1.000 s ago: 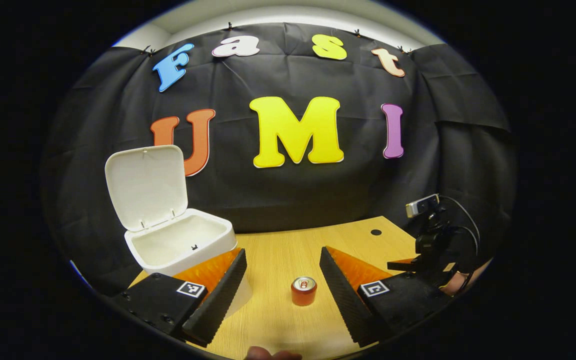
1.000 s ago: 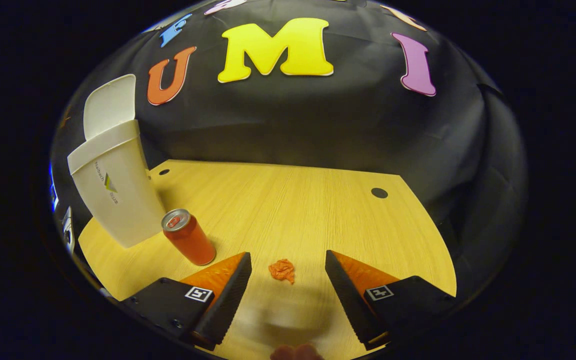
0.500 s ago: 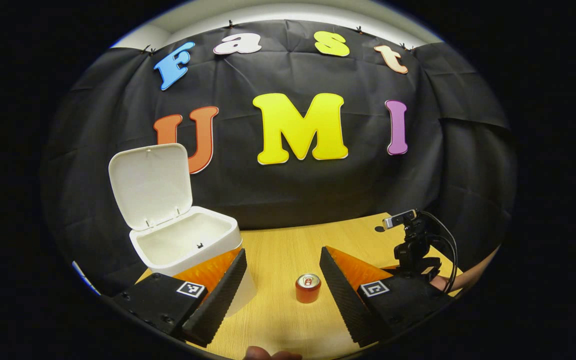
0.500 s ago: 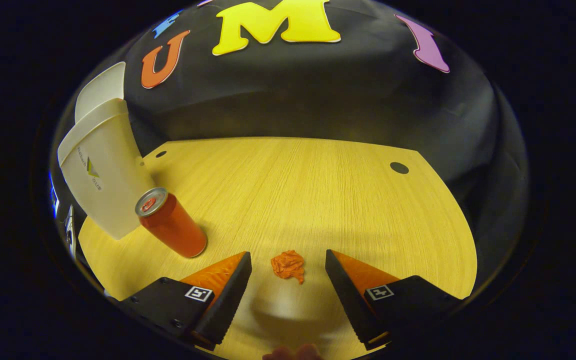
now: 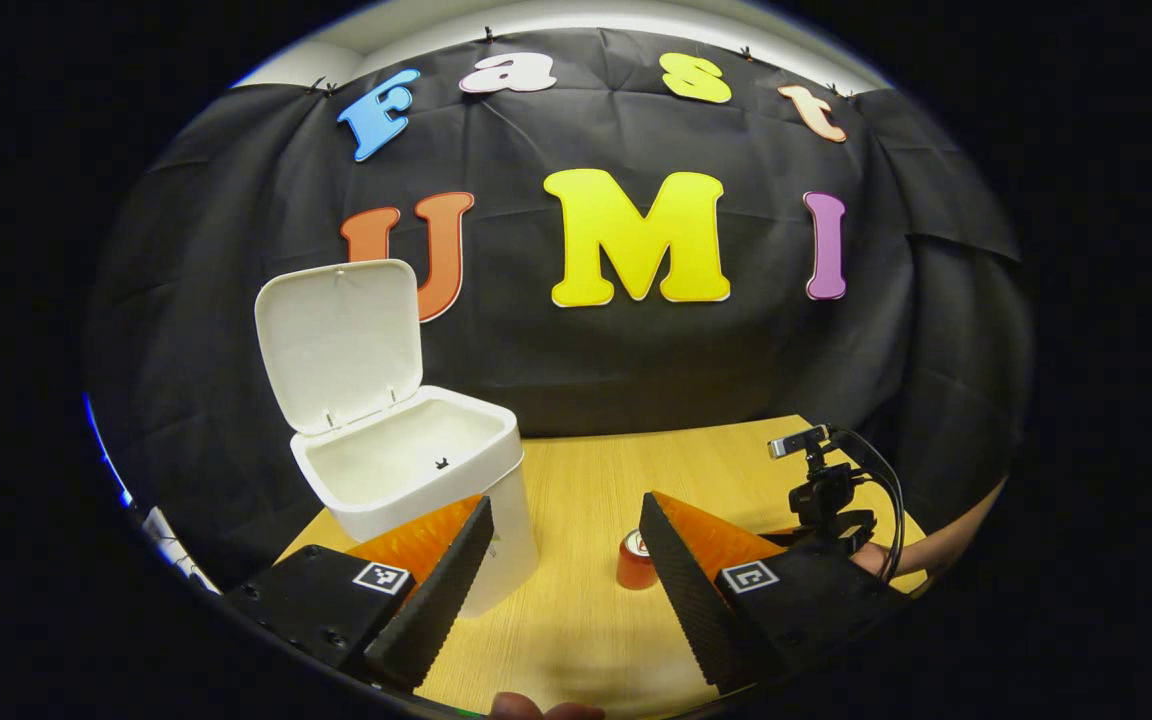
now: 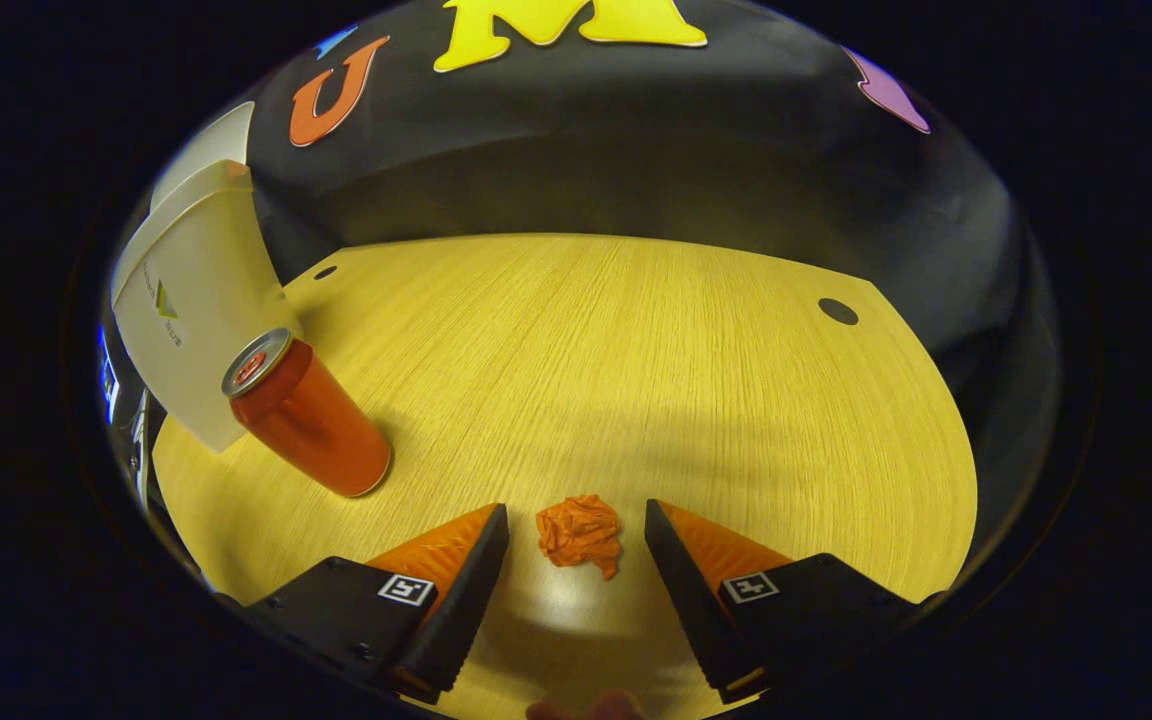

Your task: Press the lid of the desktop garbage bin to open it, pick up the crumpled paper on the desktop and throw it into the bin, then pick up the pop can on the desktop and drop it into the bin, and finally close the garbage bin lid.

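Right gripper (image 6: 574,535) released, its fingers flanking the crumpled paper (image 6: 579,532) on the bench (image 6: 636,350).
Left gripper (image 5: 564,540) also released; bin (image 5: 416,470) lid (image 5: 341,340) up, pop can (image 6: 304,415) upright just beside it.

Pop can (image 5: 633,560) half hidden behind own finger (image 5: 681,590); bin (image 6: 191,320) cut off at left edge.

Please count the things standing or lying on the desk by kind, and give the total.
Garbage bin, lid open: 1
Pop can: 1
Crumpled paper: 1
Total: 3
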The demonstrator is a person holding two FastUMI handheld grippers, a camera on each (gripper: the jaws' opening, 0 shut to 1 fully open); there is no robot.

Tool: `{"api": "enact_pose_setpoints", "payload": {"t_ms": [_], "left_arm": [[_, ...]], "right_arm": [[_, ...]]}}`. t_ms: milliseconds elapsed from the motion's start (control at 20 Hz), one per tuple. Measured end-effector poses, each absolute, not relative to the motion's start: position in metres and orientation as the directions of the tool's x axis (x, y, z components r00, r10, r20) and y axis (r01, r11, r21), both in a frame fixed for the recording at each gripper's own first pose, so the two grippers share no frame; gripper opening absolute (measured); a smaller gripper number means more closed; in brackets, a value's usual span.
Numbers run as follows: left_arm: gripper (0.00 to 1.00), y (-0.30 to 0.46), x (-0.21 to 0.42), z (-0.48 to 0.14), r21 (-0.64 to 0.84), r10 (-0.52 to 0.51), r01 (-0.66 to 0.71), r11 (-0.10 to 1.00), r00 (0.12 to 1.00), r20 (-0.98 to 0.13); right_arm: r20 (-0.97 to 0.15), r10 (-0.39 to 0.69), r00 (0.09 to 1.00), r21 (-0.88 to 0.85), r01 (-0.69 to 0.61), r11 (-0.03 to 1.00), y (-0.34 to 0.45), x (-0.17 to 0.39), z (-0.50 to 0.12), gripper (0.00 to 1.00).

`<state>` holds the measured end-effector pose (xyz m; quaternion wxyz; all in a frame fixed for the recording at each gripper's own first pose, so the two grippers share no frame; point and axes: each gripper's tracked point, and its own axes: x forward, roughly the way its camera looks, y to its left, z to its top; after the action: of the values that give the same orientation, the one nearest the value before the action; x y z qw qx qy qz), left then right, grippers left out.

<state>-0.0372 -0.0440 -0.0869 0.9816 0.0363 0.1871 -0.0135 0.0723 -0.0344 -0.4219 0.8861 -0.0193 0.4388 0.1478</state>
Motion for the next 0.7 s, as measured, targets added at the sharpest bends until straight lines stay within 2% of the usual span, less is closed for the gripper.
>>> {"api": "enact_pose_setpoints", "payload": {"t_ms": [300,400,450,600,650,700], "left_arm": [[0.97,-0.032,-0.042,-0.087,0.077,0.017,0.013,0.997,0.926,-0.377],[0.97,-0.03,-0.043,-0.086,0.079,0.026,0.004,0.997,0.926,-0.375],[0.97,-0.028,-0.044,-0.086,0.079,0.027,0.003,0.997,0.926,-0.376],[0.97,-0.026,-0.047,-0.088,0.08,0.033,-0.002,0.997,0.923,-0.382],[0.96,-0.024,-0.048,-0.086,0.085,0.038,-0.006,0.996,0.925,-0.379],[0.97,-0.023,-0.049,-0.084,0.089,0.042,-0.009,0.996,0.926,-0.375]], "right_arm": [[-0.796,0.228,0.561,0.068,-0.29,0.955,-0.034,0.074,-0.426,0.75],[-0.793,0.236,0.562,0.069,-0.302,0.951,-0.032,0.074,-0.428,0.77],[-0.793,0.236,0.562,0.063,-0.309,0.949,-0.032,0.073,-0.427,0.67],[-0.792,0.252,0.556,0.064,-0.335,0.94,-0.029,0.071,-0.425,0.65],[-0.788,0.253,0.561,0.057,-0.343,0.938,-0.027,0.071,-0.426,0.5],[-0.788,0.258,0.559,0.055,-0.353,0.934,-0.027,0.072,-0.426,0.49]]}}
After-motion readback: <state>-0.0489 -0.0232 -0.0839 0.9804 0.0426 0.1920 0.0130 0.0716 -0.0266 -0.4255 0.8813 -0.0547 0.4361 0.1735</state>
